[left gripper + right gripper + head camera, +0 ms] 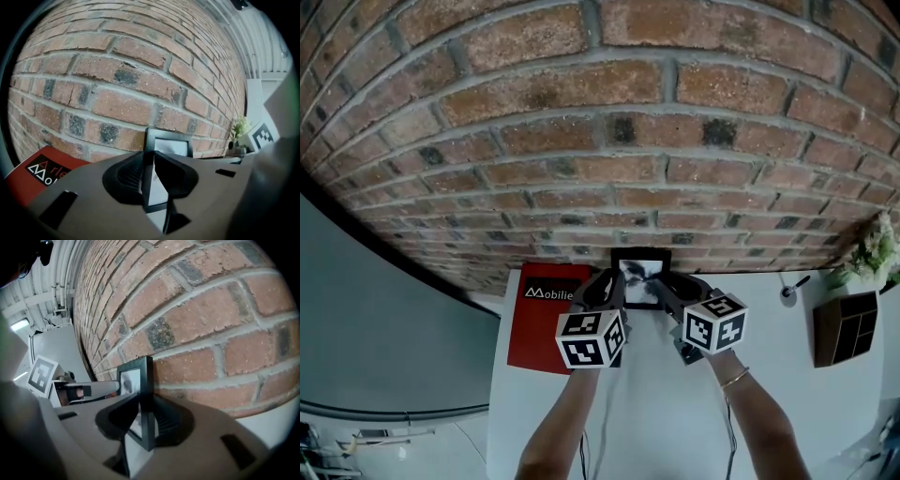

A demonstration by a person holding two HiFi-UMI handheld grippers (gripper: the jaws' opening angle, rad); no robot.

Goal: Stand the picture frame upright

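A small black picture frame (640,275) with a grey-white print stands upright close to the brick wall at the back of the white table. My left gripper (612,292) is shut on the frame's left edge (149,173), which sits between the two dark pads. My right gripper (666,292) is shut on the frame's right edge (146,404), its pads on the front and back faces. In the left gripper view the frame's glass (171,146) faces me. The frame's foot is hidden behind the jaws.
A red booklet (546,314) with white lettering lies left of the frame against the wall. A dark wooden organiser box (845,326) and a small plant (872,251) stand at the right. A pen holder (787,292) sits between them and the frame. The brick wall (609,141) rises directly behind.
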